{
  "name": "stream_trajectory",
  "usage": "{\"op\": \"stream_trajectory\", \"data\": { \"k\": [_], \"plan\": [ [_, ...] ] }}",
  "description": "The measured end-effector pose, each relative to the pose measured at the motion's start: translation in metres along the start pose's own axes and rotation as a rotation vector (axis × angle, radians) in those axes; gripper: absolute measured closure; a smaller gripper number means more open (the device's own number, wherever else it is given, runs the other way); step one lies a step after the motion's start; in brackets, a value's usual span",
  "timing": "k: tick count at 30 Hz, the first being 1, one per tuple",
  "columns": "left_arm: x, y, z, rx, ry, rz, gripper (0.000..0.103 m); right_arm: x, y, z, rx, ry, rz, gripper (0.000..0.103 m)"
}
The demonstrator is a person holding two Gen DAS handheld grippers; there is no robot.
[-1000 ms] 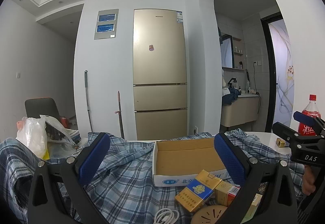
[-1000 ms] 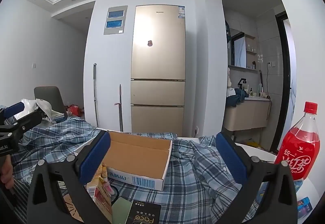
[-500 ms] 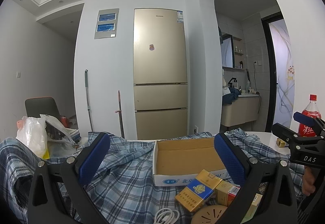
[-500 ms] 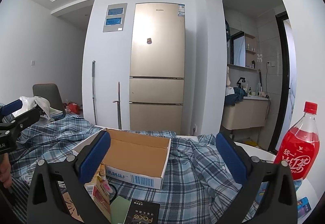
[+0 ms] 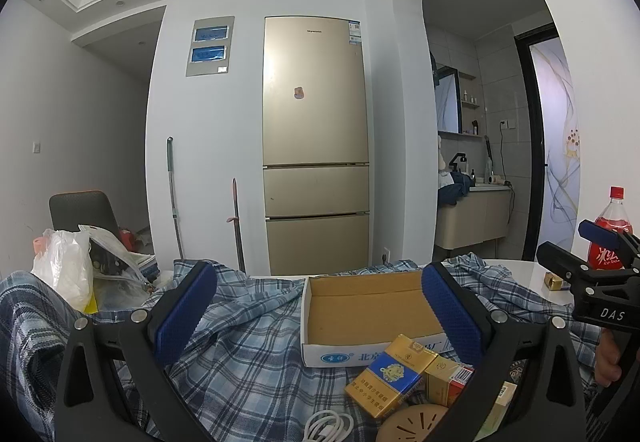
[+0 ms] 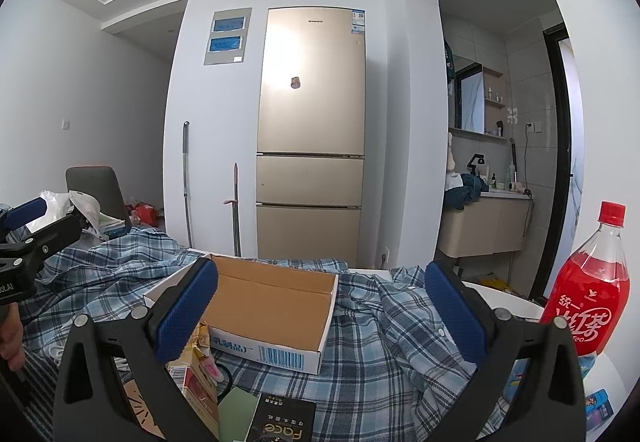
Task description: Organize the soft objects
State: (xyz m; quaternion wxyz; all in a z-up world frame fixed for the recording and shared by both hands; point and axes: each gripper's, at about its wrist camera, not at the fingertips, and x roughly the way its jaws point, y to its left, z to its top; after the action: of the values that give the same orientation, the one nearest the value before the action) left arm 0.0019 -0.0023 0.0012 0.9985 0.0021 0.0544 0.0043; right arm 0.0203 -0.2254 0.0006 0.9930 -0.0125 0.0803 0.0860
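Left wrist view: the left gripper (image 5: pixel 316 306) hangs wide open and empty above the plaid shirt (image 5: pixel 248 354) spread under the cardboard box (image 5: pixel 370 312); the right gripper (image 6: pixel 320 306), equally open and empty, has barely shifted, so tidying hasn't begun.

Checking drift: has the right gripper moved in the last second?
Yes. In the right wrist view the fridge sits slightly higher against the right gripper, so it tilted down or dropped slightly.

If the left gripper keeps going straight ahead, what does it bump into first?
Probably the cardboard box. The left gripper is open, holding nothing, and points over the plaid shirt toward the box's open top. Depth is hard to judge, so it might brush the shirt first.
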Motion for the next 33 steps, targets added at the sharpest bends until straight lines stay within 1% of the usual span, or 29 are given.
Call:
{"op": "stream_trajectory", "data": {
  "k": [33],
  "plan": [
    [-0.0051, 0.0016, -0.0032, -0.001, -0.007, -0.002, 0.0, -0.0004, 0.0009, 0.0, -0.001, -0.002, 0.001, 0.0]
  ]
}}
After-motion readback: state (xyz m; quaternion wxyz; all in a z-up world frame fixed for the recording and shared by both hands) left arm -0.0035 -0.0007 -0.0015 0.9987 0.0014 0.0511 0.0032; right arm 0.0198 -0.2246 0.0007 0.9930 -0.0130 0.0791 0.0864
